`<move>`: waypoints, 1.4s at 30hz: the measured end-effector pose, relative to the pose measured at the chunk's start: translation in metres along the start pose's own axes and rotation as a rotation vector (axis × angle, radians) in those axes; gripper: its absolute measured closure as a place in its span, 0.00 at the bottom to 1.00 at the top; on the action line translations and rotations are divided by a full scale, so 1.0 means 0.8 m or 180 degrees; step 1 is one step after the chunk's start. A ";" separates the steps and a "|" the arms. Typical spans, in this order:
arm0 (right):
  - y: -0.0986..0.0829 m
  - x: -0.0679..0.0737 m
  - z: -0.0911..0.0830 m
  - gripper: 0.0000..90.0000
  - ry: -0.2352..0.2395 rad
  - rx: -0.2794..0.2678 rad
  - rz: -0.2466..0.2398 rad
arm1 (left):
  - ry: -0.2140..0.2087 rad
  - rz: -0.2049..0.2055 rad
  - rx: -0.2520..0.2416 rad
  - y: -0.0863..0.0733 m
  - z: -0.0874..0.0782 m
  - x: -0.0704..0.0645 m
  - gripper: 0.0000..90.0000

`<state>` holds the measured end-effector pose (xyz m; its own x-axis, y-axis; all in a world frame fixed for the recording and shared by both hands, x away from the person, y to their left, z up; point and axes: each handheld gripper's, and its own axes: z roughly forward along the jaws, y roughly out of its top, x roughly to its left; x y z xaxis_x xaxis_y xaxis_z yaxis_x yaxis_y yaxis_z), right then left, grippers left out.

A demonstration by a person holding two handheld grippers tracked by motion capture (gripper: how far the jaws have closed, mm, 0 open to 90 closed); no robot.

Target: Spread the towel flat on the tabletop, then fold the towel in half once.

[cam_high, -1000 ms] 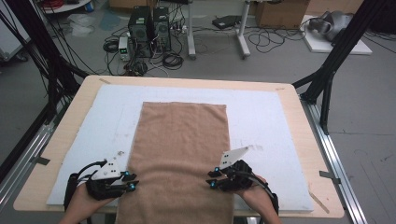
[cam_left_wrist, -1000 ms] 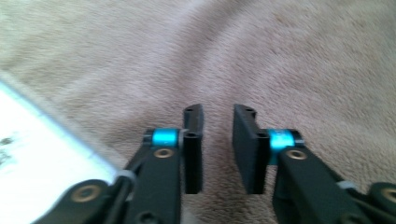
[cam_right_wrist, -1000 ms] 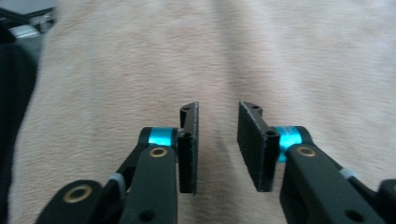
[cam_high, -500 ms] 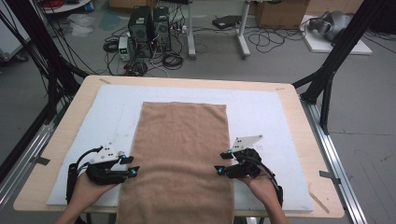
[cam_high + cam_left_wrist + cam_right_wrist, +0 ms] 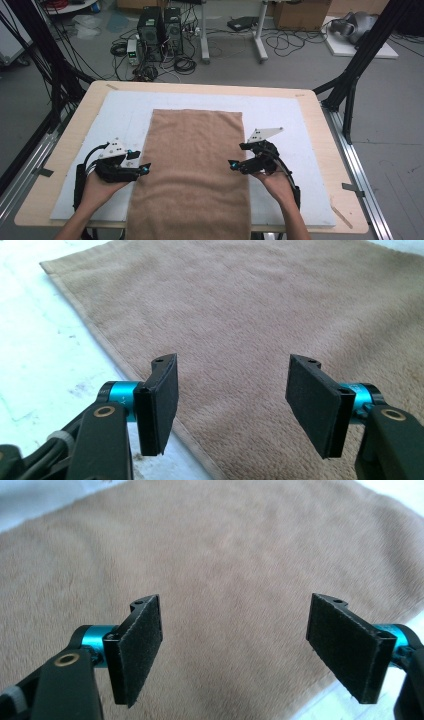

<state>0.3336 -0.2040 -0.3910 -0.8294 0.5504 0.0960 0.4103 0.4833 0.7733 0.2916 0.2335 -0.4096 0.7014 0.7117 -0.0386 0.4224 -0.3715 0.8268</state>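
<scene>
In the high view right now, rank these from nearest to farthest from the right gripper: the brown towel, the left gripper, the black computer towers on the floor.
1. Brown towel: its right edge lies directly beside the right gripper.
2. Left gripper: across the towel, at its left edge.
3. Black computer towers: on the floor beyond the table's far side, upper left.

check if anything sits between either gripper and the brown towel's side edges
Nothing visible does. The left gripper and right gripper both hang open right at the towel, with only its bare pile and the white mat under their jaws.
</scene>
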 end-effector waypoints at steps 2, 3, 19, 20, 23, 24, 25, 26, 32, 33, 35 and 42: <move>0.006 -0.001 0.000 0.24 -0.0015 0.0012 0.0010 | 0.0010 -0.0008 0.0027 0.001 0.001 0.001 0.41; 0.008 -0.002 0.000 0.24 -0.0024 -0.0008 -0.0012 | 0.0020 0.0008 0.0039 0.002 0.002 0.001 0.41; 0.012 0.000 0.009 0.22 -0.0024 0.0054 -0.0071 | 0.0031 0.0022 0.0016 0.009 0.006 0.004 0.40; 0.012 0.000 0.009 0.22 -0.0030 0.0060 -0.0052 | 0.0035 0.0017 0.0023 0.010 0.007 0.006 0.40; 0.013 -0.003 0.007 0.22 -0.0033 0.0035 -0.0045 | 0.0035 -0.0012 0.0007 0.013 0.008 0.010 0.40; 0.014 -0.004 0.007 0.22 -0.0033 0.0032 -0.0028 | 0.0039 -0.0020 -0.0001 0.014 0.008 0.012 0.40; 0.015 -0.005 0.006 0.22 -0.0034 0.0036 -0.0027 | 0.0048 -0.0023 0.0006 0.016 0.009 0.014 0.40; 0.017 -0.006 0.005 0.22 -0.0052 0.0045 -0.0044 | 0.0053 -0.0027 0.0004 0.018 0.009 0.015 0.40; 0.033 -0.018 0.001 0.22 -0.0092 0.0067 -0.0052 | 0.0096 -0.0003 -0.0044 0.038 0.011 0.025 0.40; 0.036 -0.021 0.001 0.22 -0.0098 0.0065 -0.0052 | 0.0095 -0.0010 -0.0042 0.042 0.012 0.028 0.41; 0.044 -0.028 0.001 0.22 -0.0121 0.0066 -0.0040 | 0.0102 -0.0013 -0.0024 0.051 0.016 0.033 0.41; 0.074 -0.039 -0.005 0.24 -0.0226 -0.0027 -0.0083 | 0.0189 -0.0059 -0.0008 0.080 0.024 0.053 0.43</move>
<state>0.3819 -0.1956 -0.3457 -0.8106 0.5848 0.0315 0.3856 0.4925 0.7803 0.3594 0.2288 -0.3690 0.6582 0.7526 -0.0206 0.4336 -0.3566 0.8275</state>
